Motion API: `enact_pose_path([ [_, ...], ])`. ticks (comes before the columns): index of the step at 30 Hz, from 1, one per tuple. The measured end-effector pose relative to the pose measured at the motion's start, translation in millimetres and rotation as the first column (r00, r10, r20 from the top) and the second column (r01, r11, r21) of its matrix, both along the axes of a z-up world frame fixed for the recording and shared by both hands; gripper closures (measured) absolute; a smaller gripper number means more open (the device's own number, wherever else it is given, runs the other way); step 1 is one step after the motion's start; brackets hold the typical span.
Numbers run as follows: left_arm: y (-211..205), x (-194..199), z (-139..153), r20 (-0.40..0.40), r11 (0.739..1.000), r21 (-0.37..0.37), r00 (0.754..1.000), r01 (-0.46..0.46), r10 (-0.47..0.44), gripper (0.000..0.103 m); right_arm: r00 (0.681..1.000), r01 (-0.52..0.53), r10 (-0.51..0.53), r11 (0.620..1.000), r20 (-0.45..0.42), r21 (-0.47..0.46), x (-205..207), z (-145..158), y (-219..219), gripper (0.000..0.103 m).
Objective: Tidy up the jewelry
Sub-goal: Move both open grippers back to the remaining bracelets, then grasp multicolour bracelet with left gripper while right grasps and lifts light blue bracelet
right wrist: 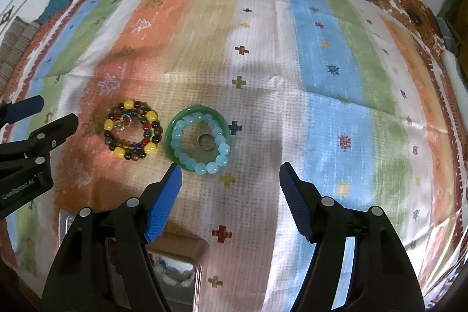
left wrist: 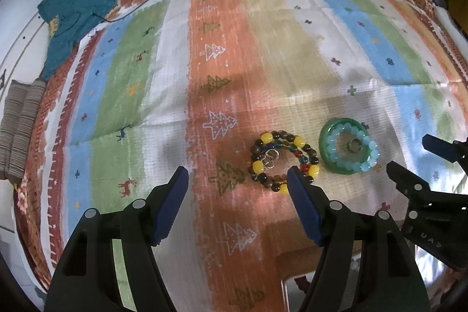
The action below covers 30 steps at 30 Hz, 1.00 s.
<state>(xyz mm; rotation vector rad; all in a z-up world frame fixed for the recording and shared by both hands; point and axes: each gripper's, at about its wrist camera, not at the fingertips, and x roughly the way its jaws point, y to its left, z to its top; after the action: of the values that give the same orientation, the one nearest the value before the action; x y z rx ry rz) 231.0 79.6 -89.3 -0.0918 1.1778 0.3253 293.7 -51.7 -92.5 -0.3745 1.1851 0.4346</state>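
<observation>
Left wrist view: left gripper (left wrist: 237,176) jaws wide apart, nothing between; its right pad overlaps the edge of the multicolour bead bracelet (left wrist: 282,158) in view, contact can't tell.
Right wrist view: right gripper (right wrist: 229,173) jaws wide, empty, hovering just short of the green bangle (right wrist: 171,133).
Jewelry: blue bead bracelet (right wrist: 199,144) lies inside the bangle w/ a small ring (right wrist: 207,141) at centre; multicolour coil just beside, all on striped cloth (right wrist: 321,63).
Box: open-looking container (right wrist: 175,274) at near edge, prob. the destination.
Tip: come straight down, one pad inside the loop, one outside; close slow so beads don't roll.
</observation>
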Motion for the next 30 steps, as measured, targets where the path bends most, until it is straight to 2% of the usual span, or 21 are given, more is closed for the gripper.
enact_pose_path([
  [12,8.0,17.9,-24.3,-0.058,1.0,0.003,0.998,0.007,-0.007,0.034,0.999,0.036,-0.037,0.998,-0.022,-0.043,20.0,-21.6,1.9,0.034],
  [22,13.5,28.9,-43.7,-0.1,1.0,-0.004,0.995,0.01,-0.01,0.042,0.999,0.017,-0.019,0.999,-0.047,-0.046,26.0,-29.8,7.7,0.034],
  [26,13.2,33.9,-50.3,-0.114,1.0,-0.005,0.993,0.016,-0.016,0.049,0.998,0.009,-0.013,0.998,-0.064,-0.057,27.6,-36.1,10.5,0.047],
  [30,12.7,36.8,-56.6,-0.124,1.0,-0.009,0.992,0.026,-0.027,0.053,0.997,0.002,-0.008,0.998,-0.081,-0.066,29.1,-42.7,11.4,0.051],
])
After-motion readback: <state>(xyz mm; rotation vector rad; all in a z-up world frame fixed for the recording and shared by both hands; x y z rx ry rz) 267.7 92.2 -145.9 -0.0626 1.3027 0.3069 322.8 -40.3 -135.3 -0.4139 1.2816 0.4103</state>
